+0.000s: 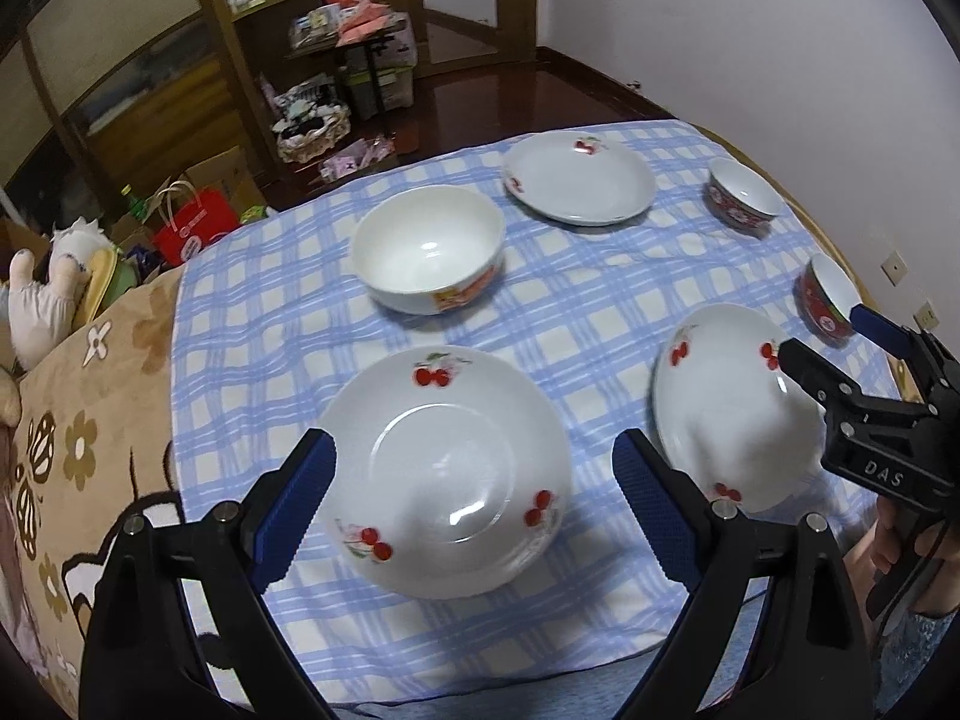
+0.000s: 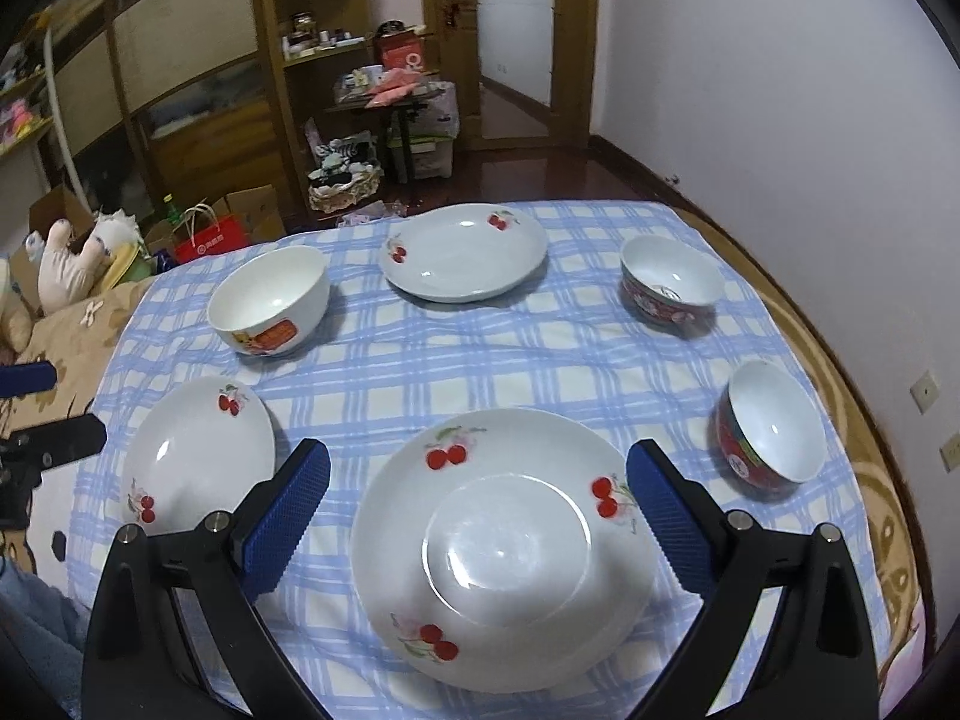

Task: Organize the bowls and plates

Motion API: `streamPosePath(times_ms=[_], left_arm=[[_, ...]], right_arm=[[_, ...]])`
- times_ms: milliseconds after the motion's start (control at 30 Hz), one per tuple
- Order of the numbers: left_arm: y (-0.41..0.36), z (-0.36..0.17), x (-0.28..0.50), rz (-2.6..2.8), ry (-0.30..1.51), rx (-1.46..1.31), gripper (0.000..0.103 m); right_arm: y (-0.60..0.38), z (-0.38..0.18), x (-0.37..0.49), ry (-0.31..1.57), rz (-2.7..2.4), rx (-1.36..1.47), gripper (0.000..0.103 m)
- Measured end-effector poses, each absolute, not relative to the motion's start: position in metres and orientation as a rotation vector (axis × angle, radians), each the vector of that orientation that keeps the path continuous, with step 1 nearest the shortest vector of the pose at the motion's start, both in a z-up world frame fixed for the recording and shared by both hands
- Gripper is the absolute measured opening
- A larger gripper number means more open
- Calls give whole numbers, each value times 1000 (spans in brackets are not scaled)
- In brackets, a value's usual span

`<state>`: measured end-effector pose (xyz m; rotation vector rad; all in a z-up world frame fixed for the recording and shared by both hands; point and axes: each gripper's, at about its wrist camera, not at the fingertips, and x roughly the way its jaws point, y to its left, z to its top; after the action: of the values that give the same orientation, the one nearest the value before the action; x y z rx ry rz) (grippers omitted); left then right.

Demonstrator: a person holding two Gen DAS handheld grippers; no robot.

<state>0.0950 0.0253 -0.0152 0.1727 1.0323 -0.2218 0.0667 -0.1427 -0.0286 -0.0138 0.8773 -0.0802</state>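
Observation:
Three white cherry-print plates lie on a blue checked cloth [image 1: 540, 312]. My left gripper [image 1: 474, 516] is open above the near left plate [image 1: 444, 480], which also shows in the right wrist view [image 2: 198, 450]. My right gripper [image 2: 480, 522] is open above the near right plate [image 2: 504, 546], which the left wrist view shows too [image 1: 732, 414], with the right gripper [image 1: 822, 336] over its right edge. The third plate [image 2: 465, 252] lies at the far middle. A large white bowl [image 1: 429, 249] stands far left. Two small red-patterned bowls [image 2: 672, 285] [image 2: 771, 429] stand on the right.
The cloth covers a round surface with a brown flowered cover [image 1: 90, 420] to the left. Plush toys [image 1: 48, 294], a red bag [image 1: 192, 225] and boxes lie beyond the left edge. Shelves and clutter stand at the back. A white wall [image 2: 780, 120] runs along the right.

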Motion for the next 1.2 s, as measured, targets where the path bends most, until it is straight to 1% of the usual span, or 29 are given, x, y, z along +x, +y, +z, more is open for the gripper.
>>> streamPosePath(times_ms=[300, 500, 867, 1033, 1200], left_arm=[[66, -21, 106, -168, 1041, 129, 92], [82, -37, 107, -122, 1031, 151, 92], [116, -72, 126, -63, 1117, -2, 92], [126, -87, 135, -33, 1156, -21, 92], [133, -93, 136, -16, 1158, 3, 92]], right_arm=[[-109, -33, 80, 870, -23, -23, 103], [-84, -41, 89, 860, -6, -67, 103], [-46, -63, 103, 895, 57, -85, 103], [-34, -78, 110, 918, 70, -93, 103], [-32, -92, 113, 895, 84, -68, 103]])
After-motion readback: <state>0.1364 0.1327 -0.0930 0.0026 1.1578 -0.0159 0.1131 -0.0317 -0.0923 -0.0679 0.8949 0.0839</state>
